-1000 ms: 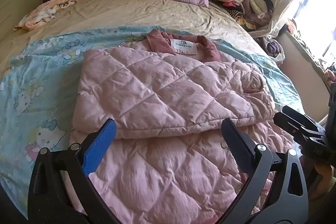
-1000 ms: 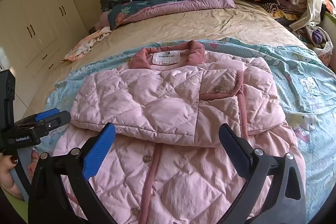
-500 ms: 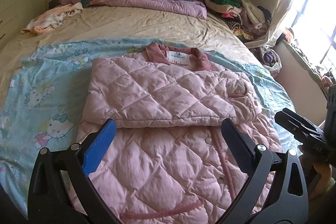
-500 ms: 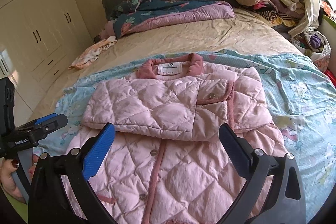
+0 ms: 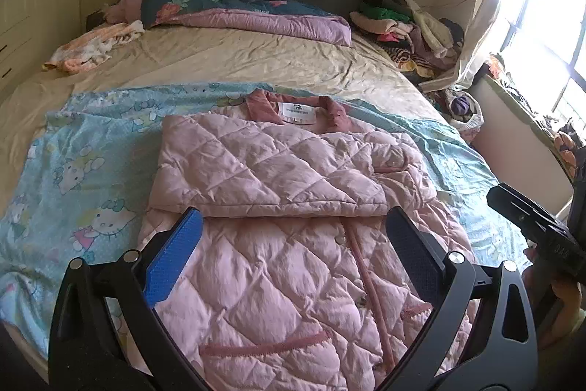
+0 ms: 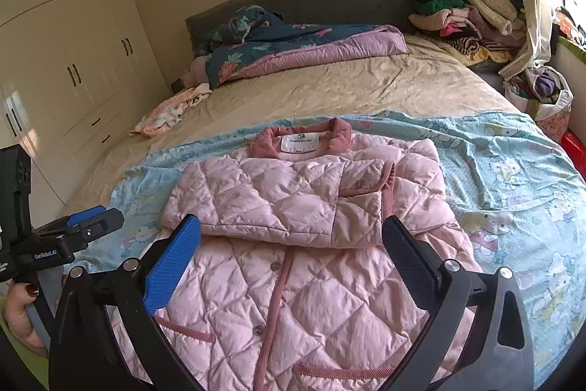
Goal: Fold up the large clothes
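A pink quilted jacket lies front-up on a light blue cartoon sheet on the bed, collar at the far end, both sleeves folded across its chest. It also shows in the right wrist view. My left gripper is open and empty, held above the jacket's lower half. My right gripper is open and empty above the same area. The right gripper also shows at the right edge of the left wrist view; the left gripper shows at the left edge of the right wrist view.
A rolled blue and purple duvet lies at the dark headboard. A small pink-white garment lies at the far left. A pile of clothes sits at the far right corner. Wardrobes stand on the left, a window on the right.
Both grippers have pulled back and up from the jacket, so its lower half, buttons and pockets now show. Both stay open. The jacket has not moved.
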`<action>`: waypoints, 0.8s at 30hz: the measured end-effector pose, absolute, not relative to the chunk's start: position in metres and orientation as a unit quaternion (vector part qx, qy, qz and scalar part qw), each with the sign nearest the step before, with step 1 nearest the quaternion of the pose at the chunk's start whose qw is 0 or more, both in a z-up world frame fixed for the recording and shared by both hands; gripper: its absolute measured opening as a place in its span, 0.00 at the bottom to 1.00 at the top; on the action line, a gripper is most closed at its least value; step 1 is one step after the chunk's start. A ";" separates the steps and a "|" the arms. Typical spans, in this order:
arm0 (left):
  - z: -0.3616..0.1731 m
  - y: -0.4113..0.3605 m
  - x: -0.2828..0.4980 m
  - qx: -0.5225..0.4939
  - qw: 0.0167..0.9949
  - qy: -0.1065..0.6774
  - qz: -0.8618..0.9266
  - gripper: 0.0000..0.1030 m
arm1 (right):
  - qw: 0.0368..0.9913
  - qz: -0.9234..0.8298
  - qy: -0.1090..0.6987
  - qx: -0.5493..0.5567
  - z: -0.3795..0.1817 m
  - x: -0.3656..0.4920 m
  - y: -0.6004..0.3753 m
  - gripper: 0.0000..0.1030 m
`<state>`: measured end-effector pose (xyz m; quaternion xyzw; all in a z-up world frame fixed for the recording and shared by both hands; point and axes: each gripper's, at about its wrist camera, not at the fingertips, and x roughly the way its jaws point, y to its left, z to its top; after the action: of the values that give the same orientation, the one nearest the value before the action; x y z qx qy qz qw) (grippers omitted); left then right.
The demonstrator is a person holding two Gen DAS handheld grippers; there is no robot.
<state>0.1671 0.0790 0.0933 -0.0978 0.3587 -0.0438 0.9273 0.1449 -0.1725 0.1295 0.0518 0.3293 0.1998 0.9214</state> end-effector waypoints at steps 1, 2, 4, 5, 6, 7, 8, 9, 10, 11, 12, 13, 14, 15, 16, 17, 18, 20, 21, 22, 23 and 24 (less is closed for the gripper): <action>0.095 0.078 0.164 -0.094 0.929 0.356 -0.042 0.91 | 0.922 0.201 0.326 0.052 0.132 0.141 -0.173 0.96; 0.096 0.077 0.162 -0.091 0.930 0.354 -0.041 0.91 | 0.923 0.201 0.324 0.052 0.134 0.139 -0.174 0.96; 0.098 0.076 0.156 -0.087 0.931 0.352 -0.040 0.91 | 0.924 0.202 0.321 0.051 0.137 0.134 -0.176 0.96; 0.100 0.076 0.154 -0.087 0.932 0.350 -0.040 0.91 | 0.925 0.202 0.319 0.051 0.137 0.132 -0.176 0.96; 0.101 0.075 0.150 -0.086 0.933 0.348 -0.040 0.91 | 0.925 0.202 0.318 0.050 0.138 0.130 -0.177 0.96; 0.101 0.074 0.148 -0.085 0.933 0.347 -0.039 0.91 | 0.925 0.203 0.316 0.049 0.140 0.126 -0.177 0.96; 0.102 0.074 0.145 -0.084 0.934 0.345 -0.038 0.91 | 0.926 0.205 0.315 0.048 0.140 0.124 -0.178 0.96; 0.102 0.073 0.143 -0.083 0.934 0.344 -0.038 0.91 | 0.926 0.205 0.314 0.047 0.141 0.122 -0.179 0.96; 0.102 0.073 0.141 -0.082 0.935 0.344 -0.038 0.91 | 0.926 0.205 0.313 0.046 0.141 0.120 -0.179 0.96; 0.101 0.072 0.139 -0.081 0.935 0.343 -0.037 0.91 | 0.927 0.205 0.312 0.045 0.142 0.117 -0.179 0.96; 0.101 0.071 0.137 -0.081 0.935 0.343 -0.037 0.91 | 0.927 0.206 0.312 0.044 0.142 0.114 -0.180 0.96; 0.100 0.071 0.135 -0.080 0.935 0.343 -0.037 0.91 | 0.927 0.205 0.311 0.044 0.142 0.113 -0.180 0.96; 0.098 0.070 0.133 -0.079 0.935 0.344 -0.036 0.91 | 0.927 0.205 0.311 0.043 0.142 0.110 -0.181 0.96; 0.098 0.070 0.130 -0.078 0.935 0.344 -0.036 0.91 | 0.927 0.205 0.310 0.041 0.142 0.108 -0.182 0.96; 0.096 0.070 0.128 -0.078 0.935 0.344 -0.036 0.91 | 0.928 0.204 0.310 0.039 0.142 0.105 -0.183 0.96; 0.095 0.069 0.126 -0.078 0.935 0.344 -0.035 0.91 | 0.928 0.203 0.309 0.038 0.142 0.104 -0.183 0.96; 0.093 0.069 0.124 -0.078 0.935 0.345 -0.034 0.91 | 0.929 0.203 0.308 0.037 0.142 0.101 -0.185 0.96; 0.088 0.069 0.119 -0.079 0.934 0.348 -0.034 0.91 | 0.929 0.201 0.308 0.034 0.140 0.096 -0.187 0.96; 0.087 0.070 0.117 -0.079 0.933 0.349 -0.033 0.91 | 0.929 0.200 0.308 0.031 0.139 0.094 -0.188 0.96; 0.085 0.069 0.115 -0.078 0.933 0.350 -0.033 0.91 | 0.930 0.200 0.308 0.028 0.138 0.092 -0.189 0.96; 0.083 0.069 0.113 -0.077 0.933 0.350 -0.031 0.91 | 0.930 0.196 0.309 0.025 0.136 0.089 -0.191 0.96; 0.082 0.069 0.111 -0.077 0.933 0.350 -0.029 0.91 | 0.931 0.195 0.309 0.024 0.135 0.087 -0.192 0.96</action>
<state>0.1107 0.0686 0.0820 -0.0771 0.3500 -0.0293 0.9331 0.0869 -0.1924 0.1352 0.0243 0.3090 0.1950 0.9305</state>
